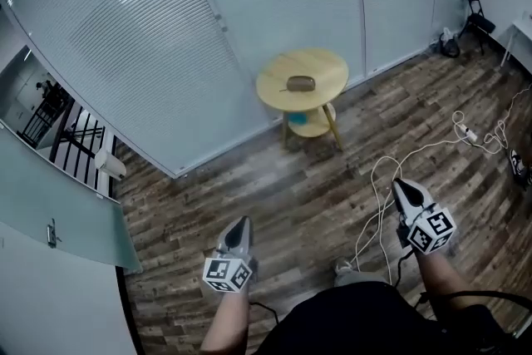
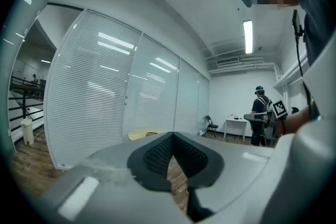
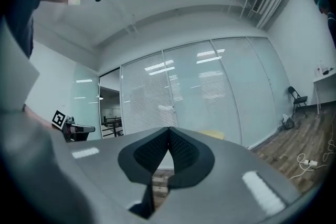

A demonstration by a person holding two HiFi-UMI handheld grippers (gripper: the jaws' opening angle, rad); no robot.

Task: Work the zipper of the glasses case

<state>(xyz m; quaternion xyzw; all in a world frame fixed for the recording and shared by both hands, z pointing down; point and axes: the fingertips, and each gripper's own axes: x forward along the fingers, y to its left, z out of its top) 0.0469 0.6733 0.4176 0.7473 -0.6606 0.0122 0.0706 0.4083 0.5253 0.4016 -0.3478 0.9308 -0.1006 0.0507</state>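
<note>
A small brown glasses case (image 1: 300, 83) lies on a round wooden side table (image 1: 283, 89) by the glass wall, far ahead of both grippers. My left gripper (image 1: 242, 222) hangs low at the left over the floor, shut and empty. At the right, my right gripper (image 1: 400, 184) is held over the floor, also shut with nothing in it. In the left gripper view the left gripper's (image 2: 171, 134) tips meet, and the table top (image 2: 137, 134) shows beyond them. The right gripper view shows the right gripper's (image 3: 168, 128) tips touching, the table edge (image 3: 214, 134) behind.
Frosted glass panels with blinds (image 1: 150, 37) run behind the table. White cables (image 1: 465, 134) trail across the wood floor at the right. A black folding chair (image 1: 476, 11) and a white desk (image 1: 522, 29) stand at the far right. Another person (image 2: 259, 121) stands by a desk in the left gripper view.
</note>
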